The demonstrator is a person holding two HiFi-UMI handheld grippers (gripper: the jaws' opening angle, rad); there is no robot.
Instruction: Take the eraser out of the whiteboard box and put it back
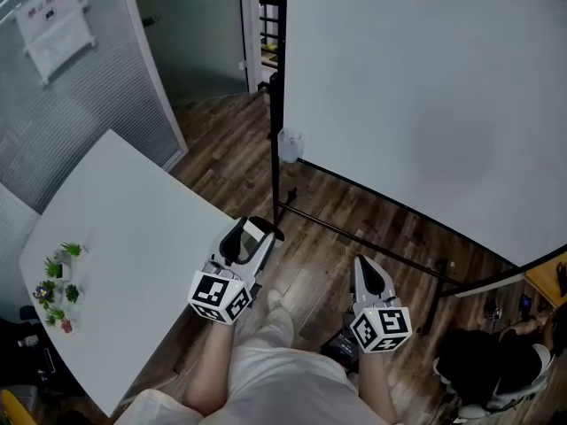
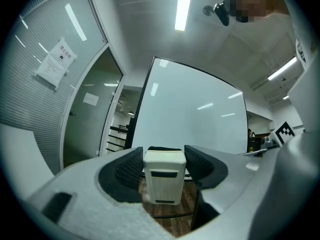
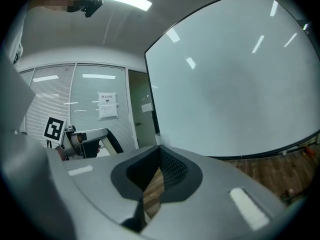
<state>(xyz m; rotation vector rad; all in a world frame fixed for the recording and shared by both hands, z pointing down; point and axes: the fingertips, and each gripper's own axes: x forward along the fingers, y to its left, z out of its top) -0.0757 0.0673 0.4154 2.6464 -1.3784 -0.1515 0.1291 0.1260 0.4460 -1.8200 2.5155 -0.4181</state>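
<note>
My left gripper (image 1: 253, 230) is shut on the eraser (image 1: 256, 235), a white block with a dark felt side, held over the wood floor near the table's corner. In the left gripper view the eraser (image 2: 164, 177) sits upright between the two dark pads (image 2: 127, 170), pointing toward the whiteboard (image 2: 192, 109). A small pale box (image 1: 290, 145) hangs at the whiteboard's (image 1: 425, 87) lower left edge, well ahead of both grippers. My right gripper (image 1: 366, 265) is lower right of the left one; its jaws meet with nothing between them (image 3: 159, 152).
A white table (image 1: 115, 246) lies at the left with small potted plants (image 1: 58, 283) near its edge. The whiteboard's black stand (image 1: 276, 104) and floor bar (image 1: 372, 248) cross in front. A glass partition (image 1: 80, 78) and a doorway are behind. A dark chair (image 1: 487, 366) is at the lower right.
</note>
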